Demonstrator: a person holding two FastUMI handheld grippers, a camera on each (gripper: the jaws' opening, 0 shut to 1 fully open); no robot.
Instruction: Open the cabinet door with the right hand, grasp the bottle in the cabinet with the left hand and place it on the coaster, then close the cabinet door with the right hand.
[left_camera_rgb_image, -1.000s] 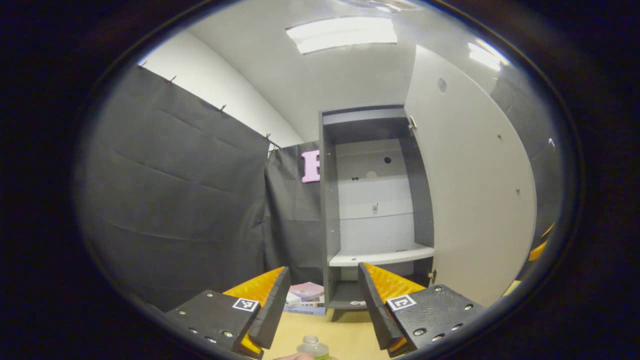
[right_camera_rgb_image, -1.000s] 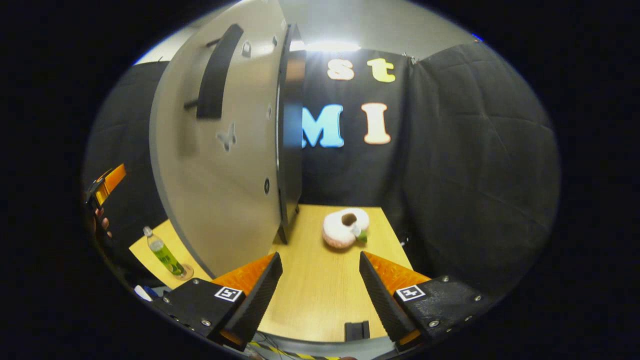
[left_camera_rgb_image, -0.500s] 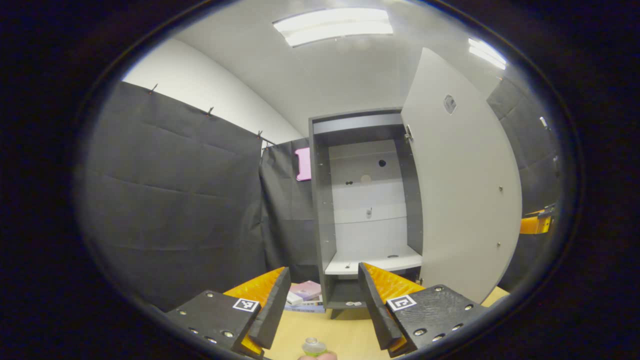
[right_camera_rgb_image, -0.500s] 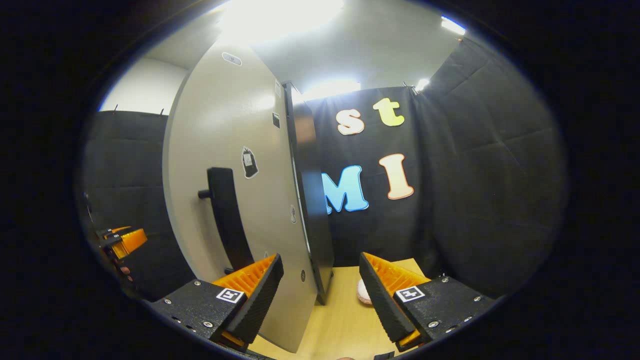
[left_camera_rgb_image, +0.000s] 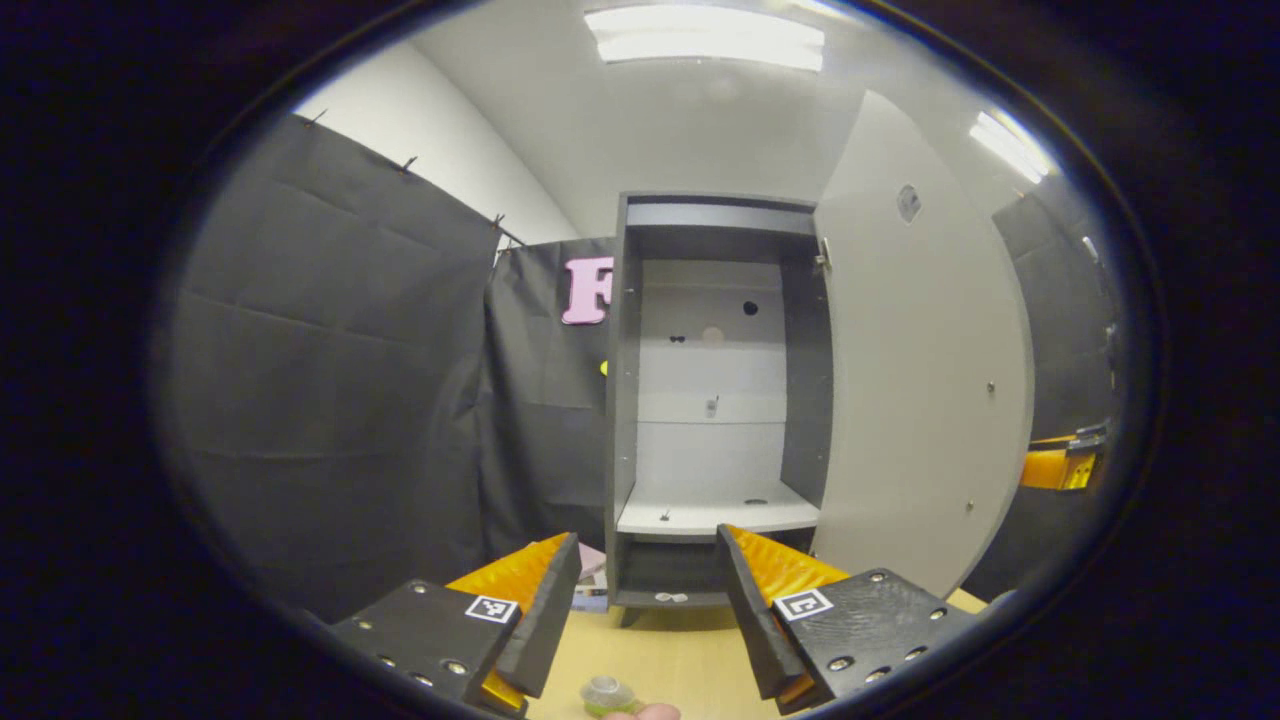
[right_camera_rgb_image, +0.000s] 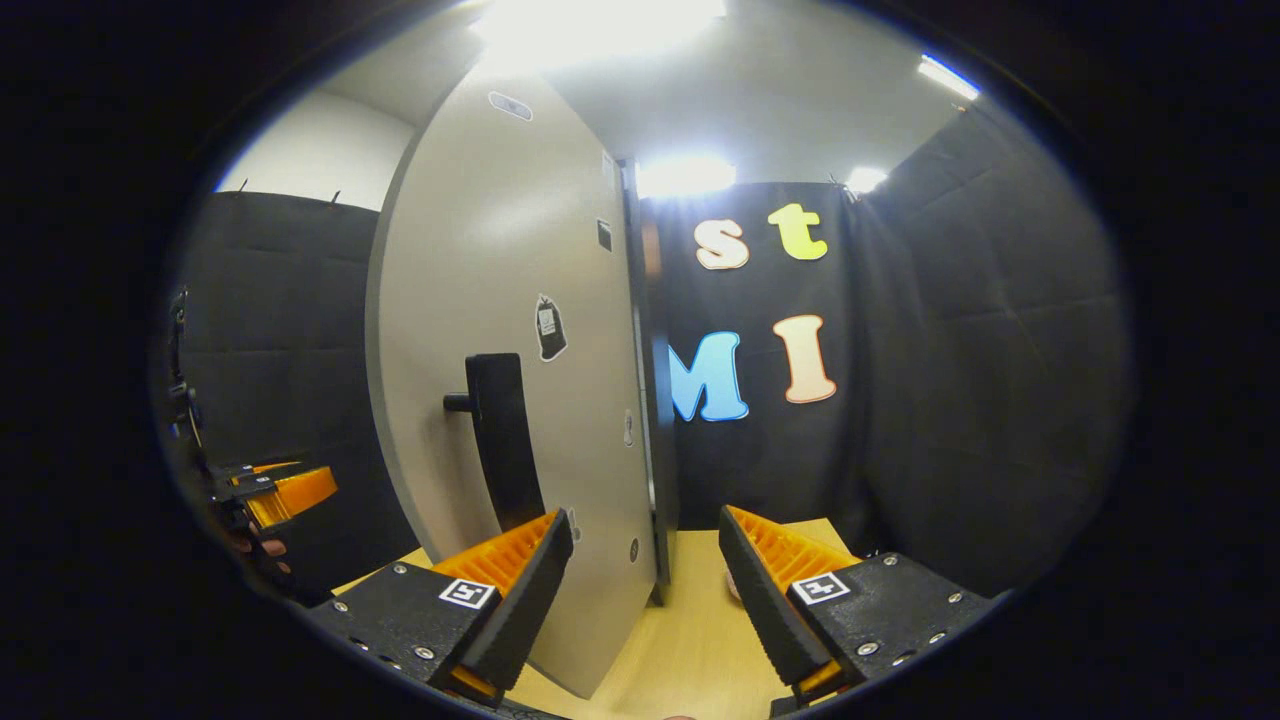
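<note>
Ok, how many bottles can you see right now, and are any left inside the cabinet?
1. The bottle stands on the table, low between the left gripper's open fingers. The open cabinet's visible shelf holds none; its bottom compartment is partly hidden.

Black-draped booth (left_camera_rgb_image: 330, 400), ceiling light (left_camera_rgb_image: 705, 35)

bright ceiling light (left_camera_rgb_image: 705, 35) | glare overhead | fisheye-bent edges | sharp
</note>
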